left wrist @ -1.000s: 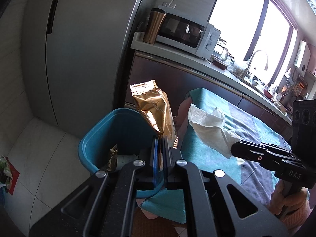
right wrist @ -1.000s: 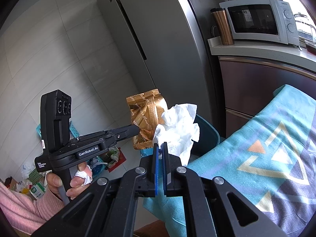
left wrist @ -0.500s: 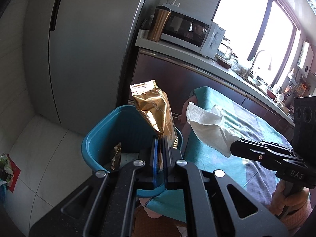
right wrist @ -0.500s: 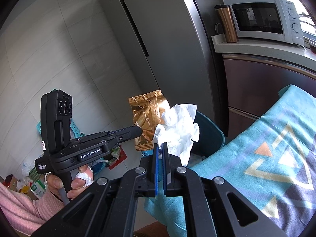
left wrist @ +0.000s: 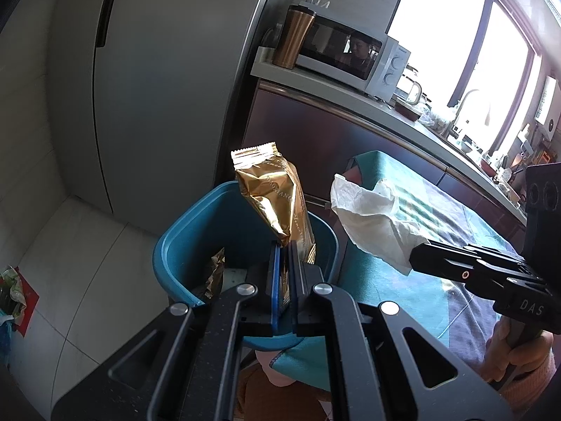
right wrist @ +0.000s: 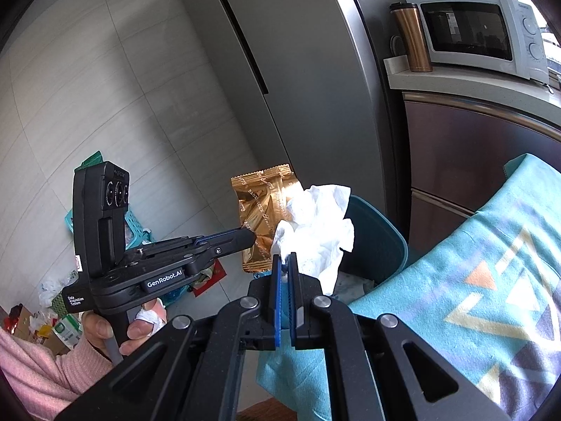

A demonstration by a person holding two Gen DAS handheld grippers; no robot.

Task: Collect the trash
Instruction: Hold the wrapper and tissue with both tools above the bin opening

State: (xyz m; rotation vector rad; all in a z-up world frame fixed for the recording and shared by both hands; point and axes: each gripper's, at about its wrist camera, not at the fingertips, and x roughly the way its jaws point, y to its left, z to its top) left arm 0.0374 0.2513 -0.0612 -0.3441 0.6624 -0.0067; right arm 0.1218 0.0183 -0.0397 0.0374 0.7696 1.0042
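My left gripper (left wrist: 284, 245) is shut on a gold foil wrapper (left wrist: 271, 200), held upright over the blue trash bin (left wrist: 182, 235). That bin holds another gold wrapper (left wrist: 215, 273) and pale scraps. My right gripper (right wrist: 284, 258) is shut on a crumpled white tissue (right wrist: 315, 224), hanging just right of the bin's rim (right wrist: 382, 221). In the right wrist view the left gripper (right wrist: 249, 236) shows from the side with the gold wrapper (right wrist: 263, 210). In the left wrist view the right gripper (left wrist: 415, 252) enters from the right with the tissue (left wrist: 371, 217).
A table under a teal patterned cloth (right wrist: 491, 263) stands right of the bin. A grey fridge (left wrist: 157, 87) rises behind it, with a counter bearing a microwave (left wrist: 350, 59) and copper tumbler (left wrist: 294, 37). Loose rubbish and a teal basket (right wrist: 135, 231) lie on the tiled floor at left.
None of the held items has shifted in the grippers. Both views have drifted only slightly, with the bin sitting a touch lower and nearer under the gold wrapper.
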